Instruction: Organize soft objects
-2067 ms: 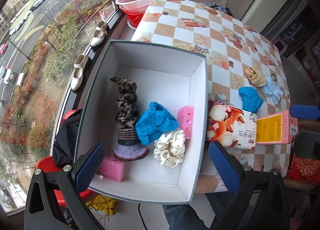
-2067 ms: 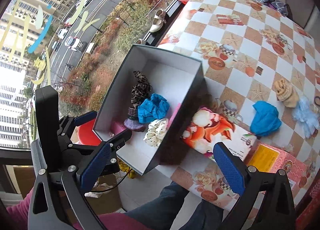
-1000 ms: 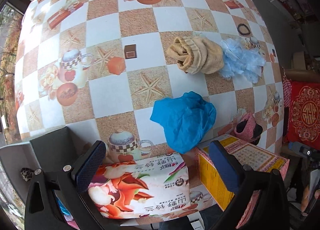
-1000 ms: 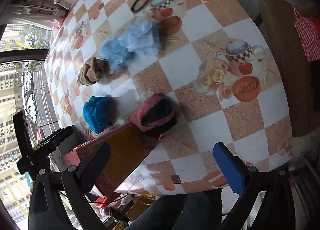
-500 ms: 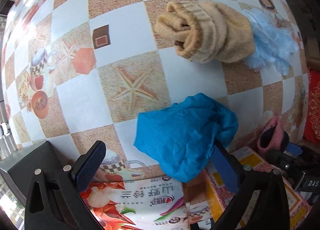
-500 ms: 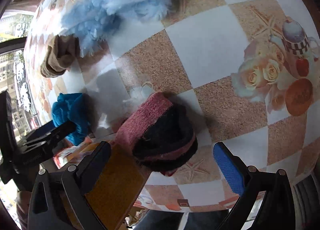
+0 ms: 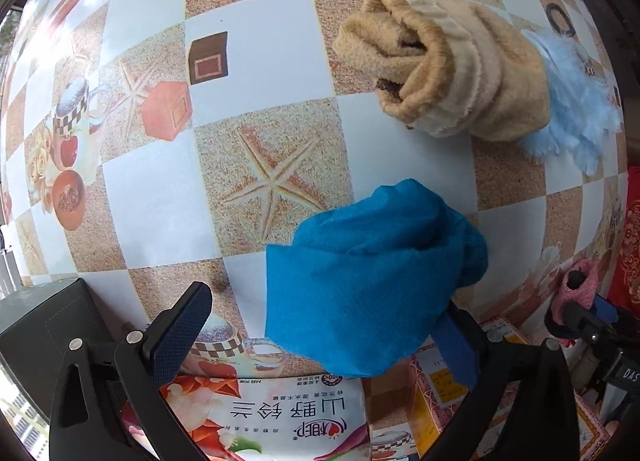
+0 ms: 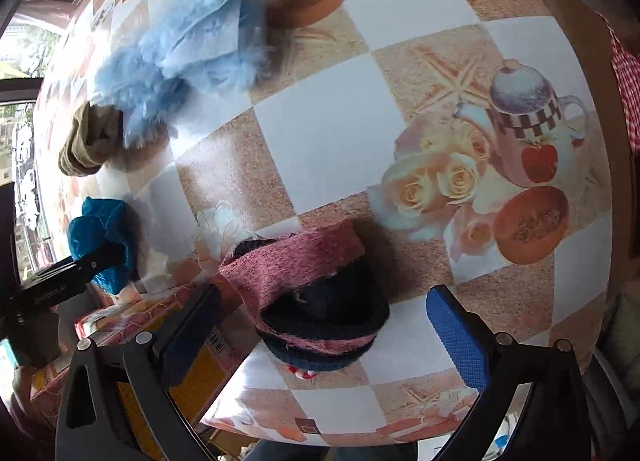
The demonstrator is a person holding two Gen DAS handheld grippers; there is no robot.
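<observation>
A crumpled blue cloth (image 7: pixel 372 277) lies on the checkered table between the open fingers of my left gripper (image 7: pixel 320 329); its right finger is partly hidden behind the cloth. A rolled tan sock (image 7: pixel 444 73) and a fluffy light-blue piece (image 7: pixel 576 117) lie beyond. In the right wrist view a pink and dark knitted piece (image 8: pixel 320 301) sits between the open fingers of my right gripper (image 8: pixel 324 325). The blue cloth (image 8: pixel 100 241), the tan sock (image 8: pixel 88 141) and the fluffy piece (image 8: pixel 192 49) also show there.
A printed tissue pack (image 7: pixel 260 417) and a pink-yellow box (image 7: pixel 436 389) lie at the table's near edge. The dark corner of the storage box (image 7: pixel 44 329) is at lower left. A black hair tie (image 7: pixel 560 19) lies far right. A chair (image 8: pixel 600 101) stands at the table's side.
Both grippers have moved away from the storage box and down toward the table. The left has closed in around the blue cloth, the right around the pink and dark knitted piece.
</observation>
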